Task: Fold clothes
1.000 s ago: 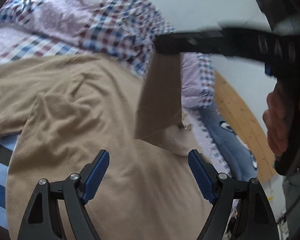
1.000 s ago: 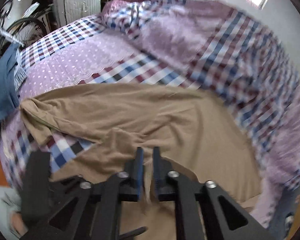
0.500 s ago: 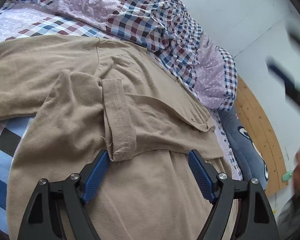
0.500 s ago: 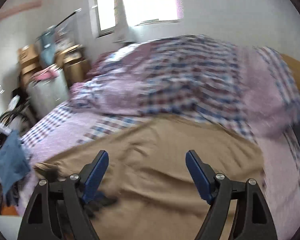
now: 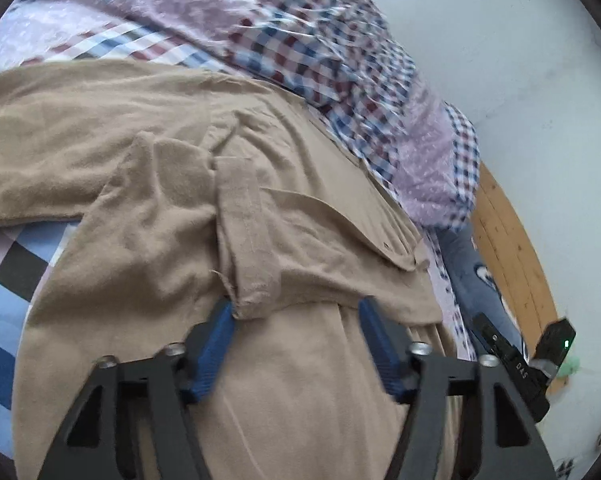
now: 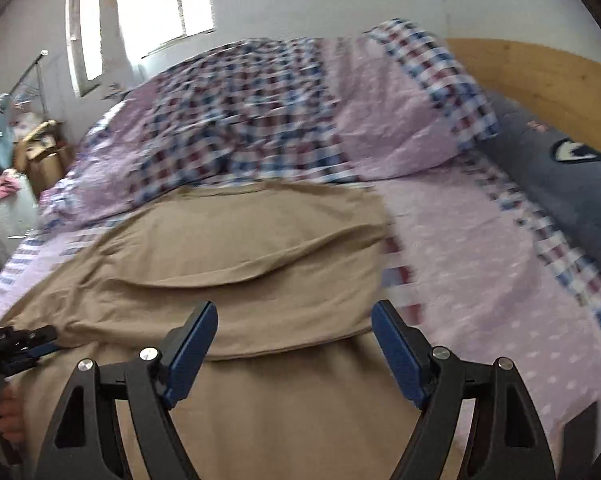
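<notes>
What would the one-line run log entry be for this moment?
phase: folding tan garment on bed | left gripper: jaws closing around folded sleeve cuff | right gripper: open, empty, above garment

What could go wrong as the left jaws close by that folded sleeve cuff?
1. The left gripper has its jaws closing with the sleeve cuff only at one blue pad; it may catch just the edge and slip.
2. It could pinch the tan garment body beneath, dragging the fold loose.
3. The right gripper hangs open, holding nothing down.
</notes>
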